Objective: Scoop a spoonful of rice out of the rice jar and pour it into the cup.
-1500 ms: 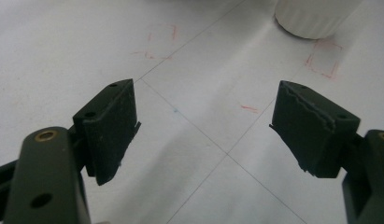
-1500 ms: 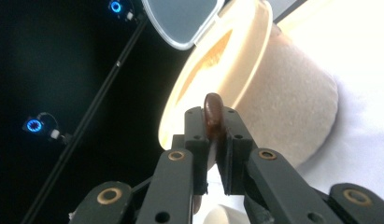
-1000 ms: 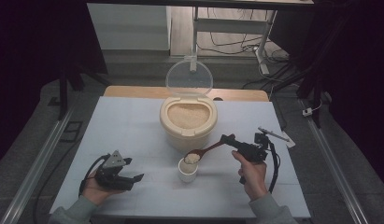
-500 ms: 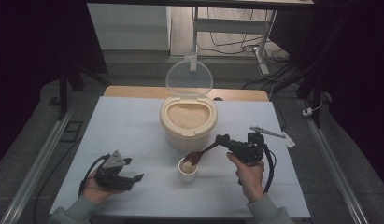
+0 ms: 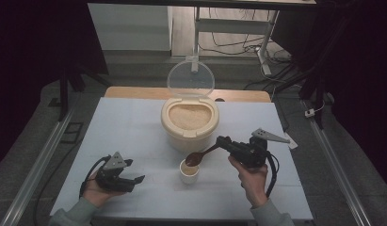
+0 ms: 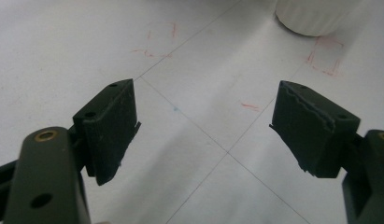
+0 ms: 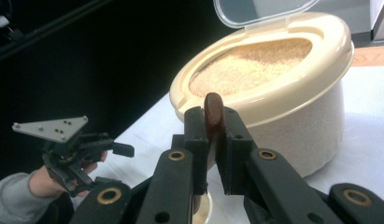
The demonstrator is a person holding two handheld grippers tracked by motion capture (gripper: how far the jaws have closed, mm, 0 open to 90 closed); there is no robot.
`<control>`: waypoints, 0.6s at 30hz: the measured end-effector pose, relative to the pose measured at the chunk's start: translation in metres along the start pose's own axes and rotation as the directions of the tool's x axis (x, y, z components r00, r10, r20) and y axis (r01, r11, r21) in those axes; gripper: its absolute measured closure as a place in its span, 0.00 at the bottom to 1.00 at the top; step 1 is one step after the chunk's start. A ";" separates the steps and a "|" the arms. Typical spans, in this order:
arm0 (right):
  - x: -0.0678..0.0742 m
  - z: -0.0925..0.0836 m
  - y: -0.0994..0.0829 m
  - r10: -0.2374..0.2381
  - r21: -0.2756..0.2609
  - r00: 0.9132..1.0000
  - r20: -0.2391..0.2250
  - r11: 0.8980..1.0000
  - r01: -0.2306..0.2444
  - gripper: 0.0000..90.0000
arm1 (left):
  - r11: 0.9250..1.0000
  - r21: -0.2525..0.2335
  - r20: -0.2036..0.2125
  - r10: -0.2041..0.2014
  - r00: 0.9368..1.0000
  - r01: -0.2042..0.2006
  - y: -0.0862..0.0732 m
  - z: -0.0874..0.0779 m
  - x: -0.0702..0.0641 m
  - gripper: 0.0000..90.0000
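A cream tub of rice (image 5: 189, 121) (image 7: 273, 79) stands at mid-table with its clear lid (image 5: 190, 77) tipped up behind it. In front of it sits a small white cup (image 5: 189, 172) (image 6: 316, 16). My right gripper (image 5: 225, 142) (image 7: 211, 140) is shut on the handle of a brown wooden spoon (image 5: 198, 156) (image 7: 212, 112). The spoon's bowl hangs just over the cup. My left gripper (image 5: 134, 179) (image 6: 203, 133) rests low at the front left of the table, open, with bare table between its jaws.
The white table (image 5: 130, 132) has thin grid lines and faint red marks (image 6: 325, 58). A wooden board edge (image 5: 134, 92) shows behind the table. Metal rails (image 5: 40, 160) run along both sides, and a desk frame with cables (image 5: 238, 37) stands beyond.
The right gripper has risen a little and shifted with the spoon, whose bowl has lifted from the cup's rim to just above it. The left gripper has stayed put.
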State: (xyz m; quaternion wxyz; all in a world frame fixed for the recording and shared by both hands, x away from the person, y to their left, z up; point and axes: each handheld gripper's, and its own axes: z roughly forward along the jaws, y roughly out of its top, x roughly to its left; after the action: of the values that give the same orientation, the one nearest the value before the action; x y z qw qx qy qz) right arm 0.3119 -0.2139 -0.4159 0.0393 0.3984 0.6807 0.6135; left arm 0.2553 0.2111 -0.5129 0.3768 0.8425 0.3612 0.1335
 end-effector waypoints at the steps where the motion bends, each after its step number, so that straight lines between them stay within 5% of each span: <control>1: -0.001 -0.001 0.000 0.002 -0.008 1.000 -0.004 1.000 -0.002 0.93 | 1.000 0.000 -0.001 0.001 1.000 -0.001 0.000 0.000 0.000 0.24; 11: -0.004 -0.024 0.007 0.004 -0.092 1.000 -0.030 0.996 -0.007 0.93 | 1.000 0.003 -0.004 -0.003 1.000 0.003 0.001 0.001 0.000 0.24; 18: -0.007 -0.046 0.017 -0.031 -0.109 1.000 0.000 0.994 0.031 0.93 | 1.000 0.000 -0.001 -0.009 1.000 0.009 0.001 0.001 0.001 0.24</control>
State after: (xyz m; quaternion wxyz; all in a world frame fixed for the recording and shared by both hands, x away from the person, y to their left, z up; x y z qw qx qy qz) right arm 0.3004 -0.2569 -0.3927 0.0700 0.3847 0.6521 0.6495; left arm 0.2567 0.2111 -0.5130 0.3772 0.8408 0.3652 0.1321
